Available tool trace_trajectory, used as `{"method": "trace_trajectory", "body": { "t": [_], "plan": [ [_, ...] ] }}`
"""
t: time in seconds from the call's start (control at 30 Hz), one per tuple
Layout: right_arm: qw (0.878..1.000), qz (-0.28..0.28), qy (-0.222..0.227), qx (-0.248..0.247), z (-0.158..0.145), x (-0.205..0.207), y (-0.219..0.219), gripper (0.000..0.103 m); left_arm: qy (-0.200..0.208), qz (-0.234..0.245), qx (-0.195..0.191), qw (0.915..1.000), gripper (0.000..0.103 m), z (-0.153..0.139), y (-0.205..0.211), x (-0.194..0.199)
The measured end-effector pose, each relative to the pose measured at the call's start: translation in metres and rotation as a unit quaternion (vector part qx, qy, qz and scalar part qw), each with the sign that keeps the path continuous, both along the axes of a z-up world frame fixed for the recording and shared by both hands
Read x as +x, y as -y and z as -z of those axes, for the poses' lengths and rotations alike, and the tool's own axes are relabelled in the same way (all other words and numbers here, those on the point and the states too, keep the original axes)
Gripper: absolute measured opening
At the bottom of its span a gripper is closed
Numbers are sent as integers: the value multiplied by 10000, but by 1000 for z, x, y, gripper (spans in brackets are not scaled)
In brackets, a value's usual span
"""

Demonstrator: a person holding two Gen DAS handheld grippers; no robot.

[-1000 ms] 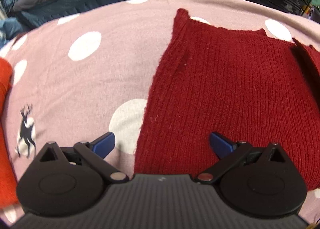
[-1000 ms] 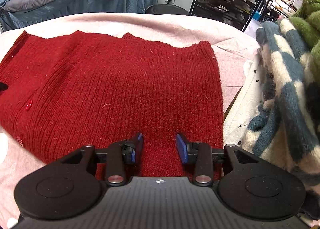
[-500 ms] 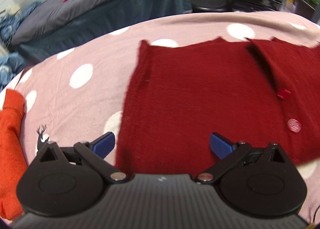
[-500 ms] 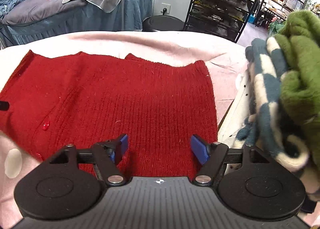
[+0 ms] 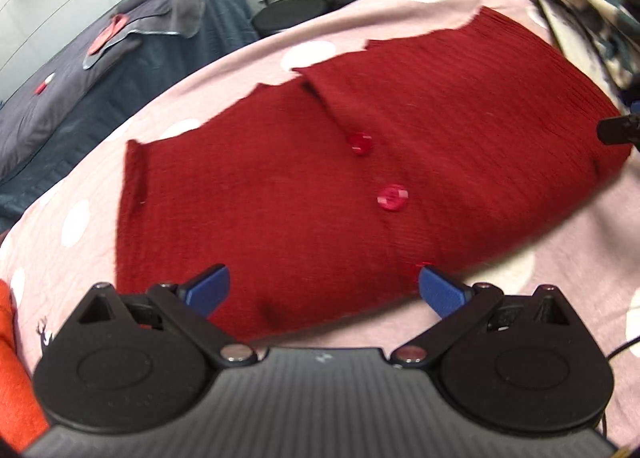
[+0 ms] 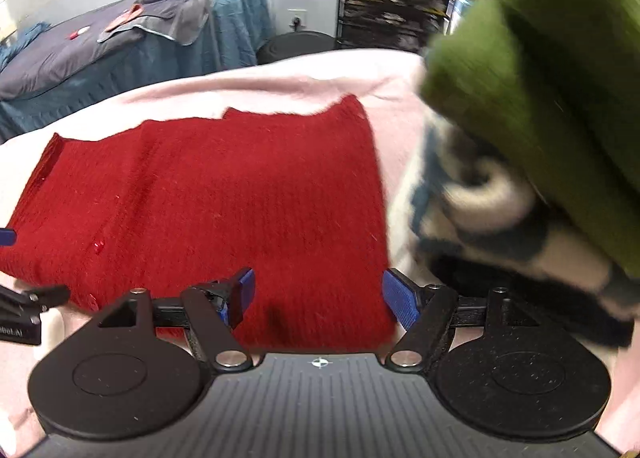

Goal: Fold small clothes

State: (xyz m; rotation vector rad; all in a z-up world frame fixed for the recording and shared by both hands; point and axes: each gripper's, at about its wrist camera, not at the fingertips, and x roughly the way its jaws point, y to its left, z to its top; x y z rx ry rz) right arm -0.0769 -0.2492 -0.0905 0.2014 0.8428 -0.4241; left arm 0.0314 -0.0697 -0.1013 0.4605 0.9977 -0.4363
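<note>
Nearest the left wrist camera, the left tool (image 5: 324, 288) is hovering with its blue pads spread wide and nothing between them, just above the near hem of the red knitted cardigan (image 5: 320, 185). The right tool (image 6: 318, 296) is likewise hanging over the garment's near right corner, its pads standing fully apart and gripping nothing. The cardigan is lying spread flat on a pink cloth with white dots (image 5: 72, 217) that is covering the tabletop, its front panels overlapping along a row of red buttons (image 5: 392, 197). Judging by the ribbed knit, it is looking soft, light and limp, so it will likely be sagging and stretching when lifted and not holding a crease unless laid down flat; its fuzzy surface should be giving the pads good purchase. The sensible places to pinch seem to be the hem corners or the side edges, taking both layers together and keeping clear of the buttons. To the left an orange garment (image 5: 16, 358) is lying at the cloth's edge, and to the right a pile of green and checked knitwear (image 6: 540, 117) is sitting close beside the cardigan. Farther back, a table draped in blue and grey fabric (image 6: 120, 45) is standing by the wall.
</note>
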Motion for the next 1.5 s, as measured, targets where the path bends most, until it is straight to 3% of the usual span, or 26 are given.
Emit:
{"method": "trace_trajectory", "body": {
  "t": [0.1, 0.23, 0.43, 0.57, 0.8, 1.03, 1.23, 1.27, 1.33, 1.5],
  "plan": [
    [9998, 168, 7, 110, 6, -14, 4, 103, 56, 142, -73, 9999, 103, -1, 8, -9],
    [9963, 527, 297, 615, 13, -34, 12, 103, 178, 178, -21, 9997, 103, -1, 14, -13],
    [9779, 1034, 699, 1675, 31, -43, 27, 103, 53, -129, -108, 9998, 103, -2, 4, -1],
    [9709, 1285, 672, 1907, 43, -38, 26, 103, 19, -161, -54, 9999, 103, 0, -2, 0],
    [9344, 1772, 1138, 2872, 67, -34, 35, 103, -113, -181, 46, 9998, 103, 10, -3, -3],
    [9233, 1944, 1447, 2981, 70, -29, 36, 103, 100, -139, 67, 9998, 103, 7, -2, 8],
    [9083, 2219, 1484, 3220, 72, -26, 40, 103, 189, -569, -372, 9975, 103, -12, -12, 37],
    [9110, 2213, 1428, 3173, 70, -23, 41, 102, 174, -654, -439, 9967, 103, -14, -13, 44],
    [9124, 2142, 1445, 3174, 67, -26, 39, 86, 125, -789, -501, 9955, 103, -15, -12, 56],
    [8958, 2231, 1635, 3478, 82, -30, 44, 92, 161, -812, -435, 9956, 103, -9, 7, 80]
  ]
}}
